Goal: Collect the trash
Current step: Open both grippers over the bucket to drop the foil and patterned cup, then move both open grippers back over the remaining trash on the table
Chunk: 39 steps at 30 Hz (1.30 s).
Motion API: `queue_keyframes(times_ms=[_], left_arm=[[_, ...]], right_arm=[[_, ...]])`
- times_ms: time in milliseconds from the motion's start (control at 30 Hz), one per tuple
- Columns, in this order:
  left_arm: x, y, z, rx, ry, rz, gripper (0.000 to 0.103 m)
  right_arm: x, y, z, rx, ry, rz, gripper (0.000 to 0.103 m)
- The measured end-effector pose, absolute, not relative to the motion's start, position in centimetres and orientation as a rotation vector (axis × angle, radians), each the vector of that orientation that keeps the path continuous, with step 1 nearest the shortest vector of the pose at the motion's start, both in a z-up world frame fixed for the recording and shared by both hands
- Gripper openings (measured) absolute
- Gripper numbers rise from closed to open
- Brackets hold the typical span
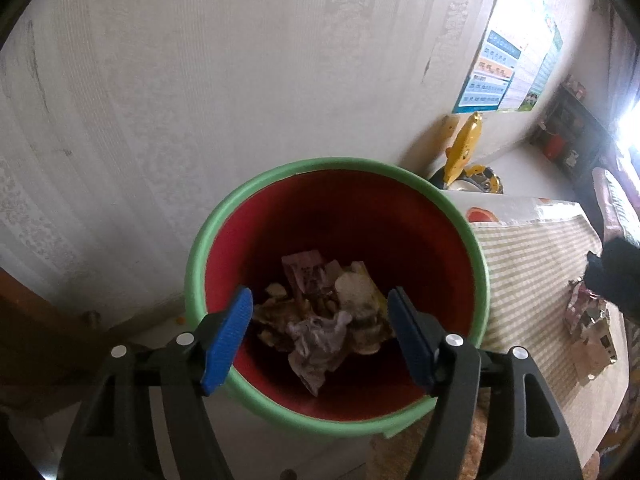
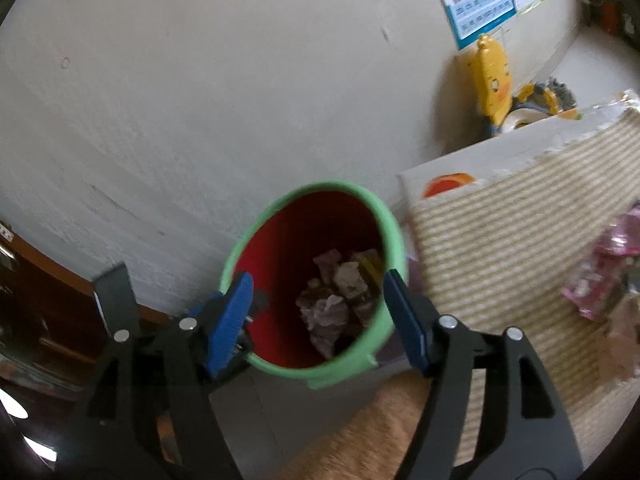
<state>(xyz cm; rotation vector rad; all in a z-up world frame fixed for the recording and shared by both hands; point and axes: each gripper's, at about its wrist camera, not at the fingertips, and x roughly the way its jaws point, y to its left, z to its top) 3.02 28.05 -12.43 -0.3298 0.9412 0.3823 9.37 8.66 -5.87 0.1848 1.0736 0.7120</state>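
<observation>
Already, crumpled paper trash (image 1: 320, 320) lay below both wide, empty tools (image 1: 320, 336) (image 2: 316, 316) in the green-rimmed red plastic bin (image 1: 200, 248); pink foil wrappers (image 2: 604, 272) remained rightward.

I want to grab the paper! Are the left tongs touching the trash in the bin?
Apart. The left wrist view shows the left tongs open above the bin, the crumpled trash lying far below, untouched.

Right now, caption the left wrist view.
Open left gripper above green-rimmed red plastic bin of crumpled paper trash.
</observation>
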Motion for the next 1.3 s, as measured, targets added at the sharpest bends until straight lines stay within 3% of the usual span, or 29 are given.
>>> queue_keyframes(times_ms=[633,1300], left_arm=[[2.5,18.5,-10.4,-0.237,0.951,0.169,0.067],[-0.1,18.7,-8.0,-0.245,0.901,0.192,0.068]], right_arm=[[2.1,-9.3,-11.0,0.222,1.148,0.329,0.069],[-0.1,-10.2,-9.5,0.222,1.106,0.336,0.073]])
